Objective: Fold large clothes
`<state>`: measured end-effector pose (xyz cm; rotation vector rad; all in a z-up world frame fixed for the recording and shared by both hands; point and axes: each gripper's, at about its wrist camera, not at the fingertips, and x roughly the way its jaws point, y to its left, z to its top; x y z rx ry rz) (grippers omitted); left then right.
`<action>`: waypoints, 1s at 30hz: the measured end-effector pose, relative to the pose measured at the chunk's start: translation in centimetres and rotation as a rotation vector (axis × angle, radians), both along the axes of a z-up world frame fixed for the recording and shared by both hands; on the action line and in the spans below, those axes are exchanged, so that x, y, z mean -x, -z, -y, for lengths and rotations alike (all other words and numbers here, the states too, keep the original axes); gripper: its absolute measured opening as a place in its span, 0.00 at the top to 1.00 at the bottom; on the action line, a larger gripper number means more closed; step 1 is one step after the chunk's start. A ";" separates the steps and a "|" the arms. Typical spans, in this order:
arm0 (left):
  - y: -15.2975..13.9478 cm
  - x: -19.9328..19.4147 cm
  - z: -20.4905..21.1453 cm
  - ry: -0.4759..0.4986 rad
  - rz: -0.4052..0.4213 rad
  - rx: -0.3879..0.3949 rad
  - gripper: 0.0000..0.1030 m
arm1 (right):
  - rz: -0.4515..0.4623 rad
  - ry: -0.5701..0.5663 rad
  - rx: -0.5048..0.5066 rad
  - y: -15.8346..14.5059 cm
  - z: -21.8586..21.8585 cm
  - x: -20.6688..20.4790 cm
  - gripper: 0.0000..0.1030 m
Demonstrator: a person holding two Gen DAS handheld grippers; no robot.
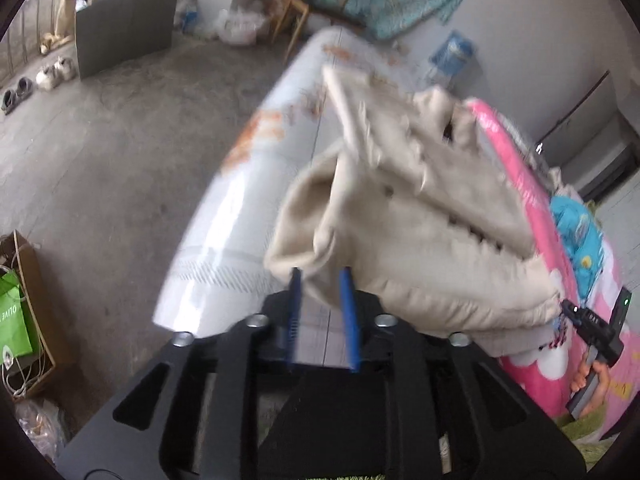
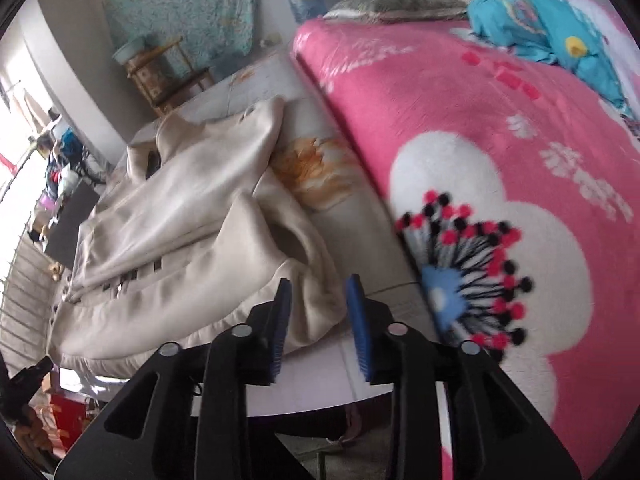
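The cream garment (image 2: 180,240) lies bunched and partly folded on the pale mattress (image 1: 256,184), near the mattress's outer edge, with the bare concrete floor (image 1: 120,152) beyond that edge. Its long axis runs along the mattress, from the near hem by the grippers up toward the far end, where a sleeve or shoulder part points away at the wall. On its other side a strip of bare mattress with an orange flower print separates it from the pink blanket (image 2: 500,160), whose folded edge runs parallel to the garment. A blue cloth (image 2: 560,36) sits on the blanket, well apart from the garment.

The left gripper (image 1: 322,280) has its blue pads parted, tips at the near fold, the cloth not pinched between them. The right gripper (image 2: 316,284) is likewise apart, tips just over the garment's near corner; no cloth is clamped
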<state>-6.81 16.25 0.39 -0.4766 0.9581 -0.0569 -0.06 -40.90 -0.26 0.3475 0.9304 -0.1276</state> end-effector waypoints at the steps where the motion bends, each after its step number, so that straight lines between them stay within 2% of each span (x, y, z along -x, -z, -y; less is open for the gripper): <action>1: -0.7 0.1 -0.1 -0.007 0.027 -0.015 0.67 | 0.019 0.004 0.005 -0.7 0.1 0.0 0.53; 3: -2.8 -0.3 0.4 0.007 0.092 -0.101 0.63 | 0.056 -0.004 0.011 -2.0 -0.1 -0.4 0.48; 5: -4.1 -1.6 1.9 0.045 0.115 -0.178 0.56 | 0.078 -0.033 0.008 -3.0 -0.9 -1.6 0.41; 9: -5.6 -6.9 6.6 0.132 0.115 -0.294 0.48 | 0.075 -0.129 0.008 -4.0 -3.8 -4.7 0.29; 13: -5.6 -13.1 11.5 0.214 0.088 -0.376 0.37 | 0.044 -0.252 0.053 -4.5 -8.4 -9.3 0.23; 14: -5.4 -14.4 12.5 0.228 0.078 -0.389 0.33 | 0.032 -0.276 0.061 -4.5 -9.3 -10.4 0.18; 20: -2.7 -21.6 16.8 0.263 -0.012 -0.440 0.31 | -0.025 -0.354 0.150 -3.7 -13.5 -15.8 0.10; 30: 1.7 -25.8 18.6 0.271 -0.098 -0.460 0.31 | -0.222 -0.384 0.266 2.6 -15.0 -22.6 0.09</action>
